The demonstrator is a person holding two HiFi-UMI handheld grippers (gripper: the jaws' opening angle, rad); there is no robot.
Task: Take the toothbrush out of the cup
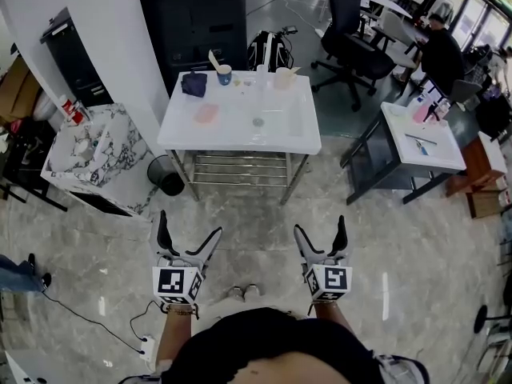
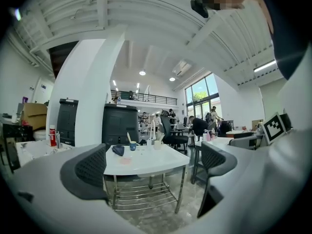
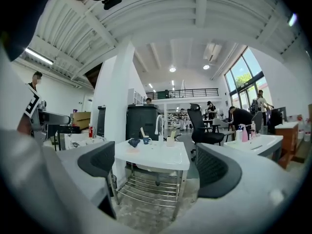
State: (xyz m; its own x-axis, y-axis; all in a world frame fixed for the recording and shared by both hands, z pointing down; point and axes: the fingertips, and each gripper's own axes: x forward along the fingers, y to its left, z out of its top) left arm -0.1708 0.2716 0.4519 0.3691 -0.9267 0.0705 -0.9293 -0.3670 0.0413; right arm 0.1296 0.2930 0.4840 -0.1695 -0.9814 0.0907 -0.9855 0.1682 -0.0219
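Note:
A blue cup [image 1: 225, 74] with a pale toothbrush [image 1: 214, 59] leaning in it stands at the back of the white sink table [image 1: 300, 138]. The same blue cup [image 2: 132, 146] [image 3: 146, 141] shows far ahead in both gripper views. A cream cup [image 1: 283, 78] stands at the table's back right, with something pale in it. My left gripper [image 1: 189, 242] and right gripper [image 1: 321, 236] hang over the floor well short of the table. Both are open with nothing between their jaws.
On the table lie a dark cloth [image 1: 194, 83] and a pink pad [image 1: 206, 114]; a faucet [image 1: 262, 74] stands at the back. A black bin [image 1: 166, 175] sits left of the table legs. A marble counter [image 1: 64, 167] is at left, a second white table [image 1: 400, 142] and office chairs at right.

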